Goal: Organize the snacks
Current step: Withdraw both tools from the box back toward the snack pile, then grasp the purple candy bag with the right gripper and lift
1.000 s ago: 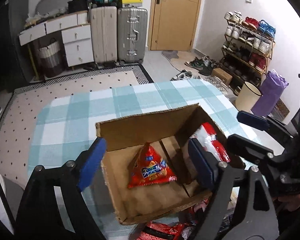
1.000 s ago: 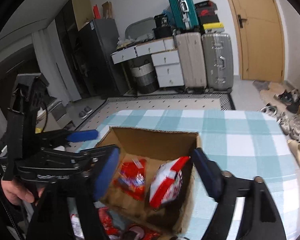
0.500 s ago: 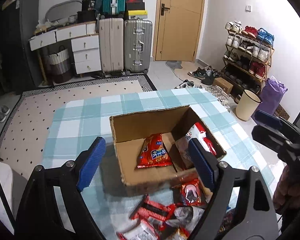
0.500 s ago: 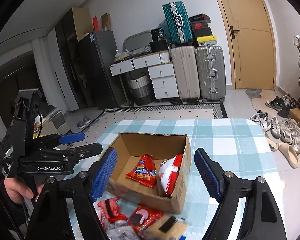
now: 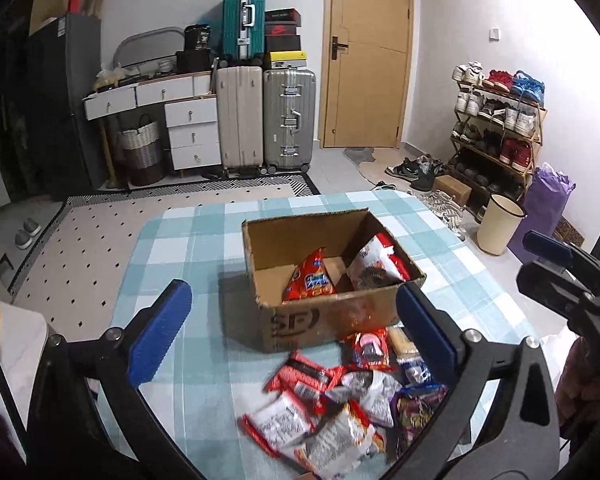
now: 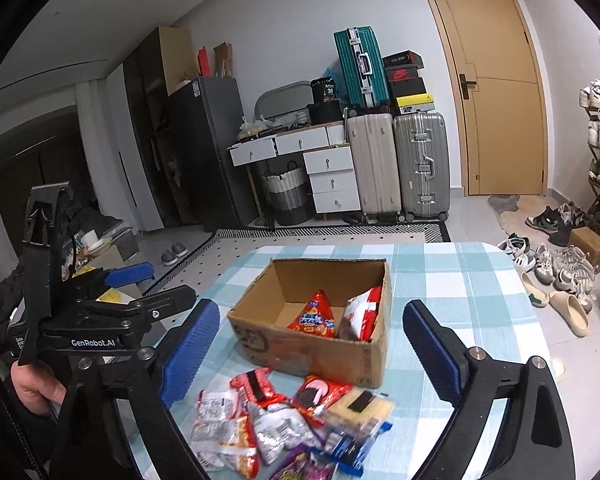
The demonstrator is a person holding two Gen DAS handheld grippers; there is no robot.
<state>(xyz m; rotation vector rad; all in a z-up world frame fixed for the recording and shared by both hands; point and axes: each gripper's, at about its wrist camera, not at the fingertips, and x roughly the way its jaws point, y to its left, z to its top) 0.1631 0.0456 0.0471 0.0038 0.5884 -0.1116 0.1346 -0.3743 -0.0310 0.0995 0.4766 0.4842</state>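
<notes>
One cardboard box (image 6: 312, 332) on the checked surface (image 6: 460, 280). Two snack packets inside: one red triangular (image 6: 314, 316), one red-and-white (image 6: 360, 312). Loose pile (image 6: 292, 420) in front: roughly ten packets, overlap prevents exact count. Two claws, left (image 5: 292, 332) and right (image 6: 312, 348).

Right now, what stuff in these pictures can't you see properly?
- Floor of the cardboard box: in both views its near wall hides part of the inside.
- Snack pile: blurred in the left wrist view; the print is unreadable.
- Pile's near end: cut off by the bottom edge in the right wrist view.
- Red triangular bag: lettering too small to read.
</notes>
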